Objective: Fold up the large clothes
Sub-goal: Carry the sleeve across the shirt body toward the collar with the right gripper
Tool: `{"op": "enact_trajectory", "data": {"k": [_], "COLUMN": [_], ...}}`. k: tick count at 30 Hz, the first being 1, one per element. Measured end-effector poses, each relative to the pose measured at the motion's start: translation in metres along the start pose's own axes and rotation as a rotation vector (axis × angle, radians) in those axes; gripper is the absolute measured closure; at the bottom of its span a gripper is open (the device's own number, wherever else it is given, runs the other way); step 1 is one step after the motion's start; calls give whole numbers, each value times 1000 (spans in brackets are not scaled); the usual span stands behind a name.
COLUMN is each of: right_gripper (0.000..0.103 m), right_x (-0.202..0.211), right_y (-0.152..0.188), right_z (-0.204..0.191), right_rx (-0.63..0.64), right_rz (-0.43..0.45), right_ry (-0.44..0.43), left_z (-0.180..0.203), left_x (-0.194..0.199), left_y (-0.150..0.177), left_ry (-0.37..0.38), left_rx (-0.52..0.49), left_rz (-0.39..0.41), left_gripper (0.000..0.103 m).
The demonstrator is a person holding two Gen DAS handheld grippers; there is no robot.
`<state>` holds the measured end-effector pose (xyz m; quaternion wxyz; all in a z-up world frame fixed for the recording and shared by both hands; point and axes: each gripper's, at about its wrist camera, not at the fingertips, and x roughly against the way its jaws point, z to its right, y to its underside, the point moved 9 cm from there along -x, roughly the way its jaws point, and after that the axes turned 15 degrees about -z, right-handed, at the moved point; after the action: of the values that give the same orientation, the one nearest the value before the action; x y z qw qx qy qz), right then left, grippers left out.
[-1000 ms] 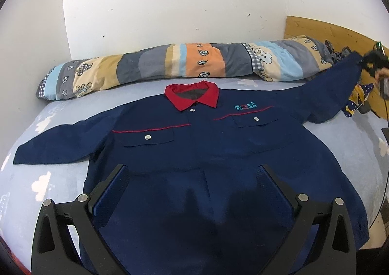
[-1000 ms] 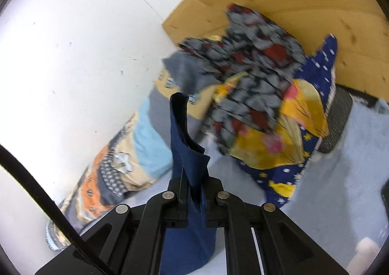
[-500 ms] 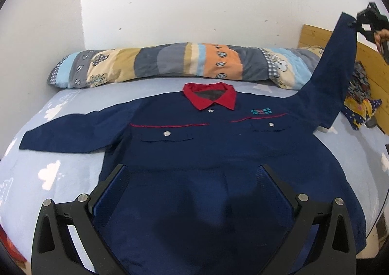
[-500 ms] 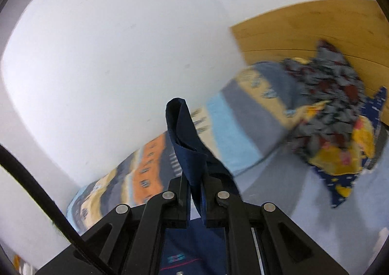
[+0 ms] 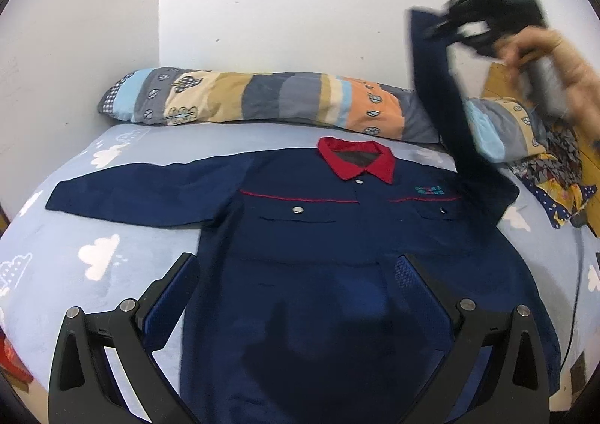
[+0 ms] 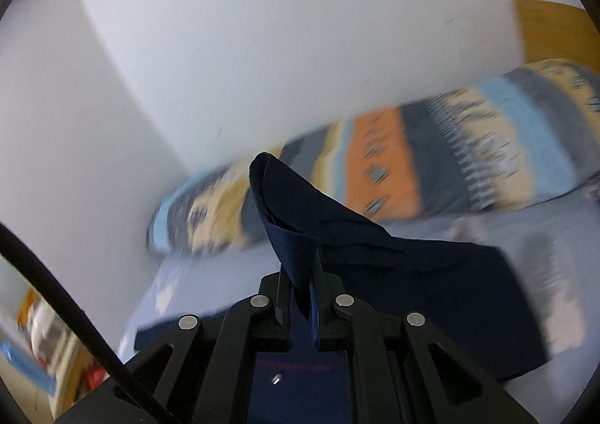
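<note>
bed (image 5: pixel 112 266): blue cloud sheet, white walls | bolster (image 5: pixel 262 101) along far edge | jacket (image 5: pixel 337 236) flat | right gripper (image 6: pixel 303 296) clamps raised cuff (image 6: pixel 288 236) | left gripper (image 5: pixel 296 274) agape, empty

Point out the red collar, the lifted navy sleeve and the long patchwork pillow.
red collar (image 5: pixel 355 161), left wrist view, on its left flap.
lifted navy sleeve (image 5: pixel 446 101), left wrist view, mid-length, below the cuff.
long patchwork pillow (image 5: pixel 262 98), left wrist view, on a grey patch near its middle.
</note>
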<state>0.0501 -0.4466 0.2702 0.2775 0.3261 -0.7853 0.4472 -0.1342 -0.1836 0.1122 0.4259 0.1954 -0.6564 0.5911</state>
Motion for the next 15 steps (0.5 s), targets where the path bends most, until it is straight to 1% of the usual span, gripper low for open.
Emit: {"op": "enact_trajectory", "data": {"k": [1,2,4,5,8,10,11,12,13,14,15], "right_gripper": [96,96,96,96,96,96,96,95,94,93,87], "right_x": [-30,-47,-100,-137,-212,-244,-268,-280,-287,-287,-284], "right_y": [15,25,57,83,144,180,203,217,226,226,225], "right_z": [-18,-23,-42,-53,-66,-67,-58,-55,-52,-47,-50], "right_rx": [26,38,67,82,104,135,148,135,120,132,154], "right_rz": [-41,-66,-140,-196,-321,-376,-424,-452,-463,-433,-441], "right_ry": [-9,-16,-24,-35,-36,-3,46,50,50,50,52], "left_z": [-4,-8,-15,-18,-23,-24,-23,-21,-20,-18,-16], "left_x": [2,3,7,8,10,9,8,7,7,6,7], "left_y": [0,1,1,2,3,4,4,5,6,5,5], "left_ry": [-2,-3,-7,-14,-13,-9,-5,3,7,11,12], "left_rx": [7,14,22,23,28,31,31,28,24,20,14], "left_rz": [3,5,9,12,14,8,2,-4,-8,-10,-10], "left_gripper": [0,0,0,0,0,0,0,0,0,0,0]}}
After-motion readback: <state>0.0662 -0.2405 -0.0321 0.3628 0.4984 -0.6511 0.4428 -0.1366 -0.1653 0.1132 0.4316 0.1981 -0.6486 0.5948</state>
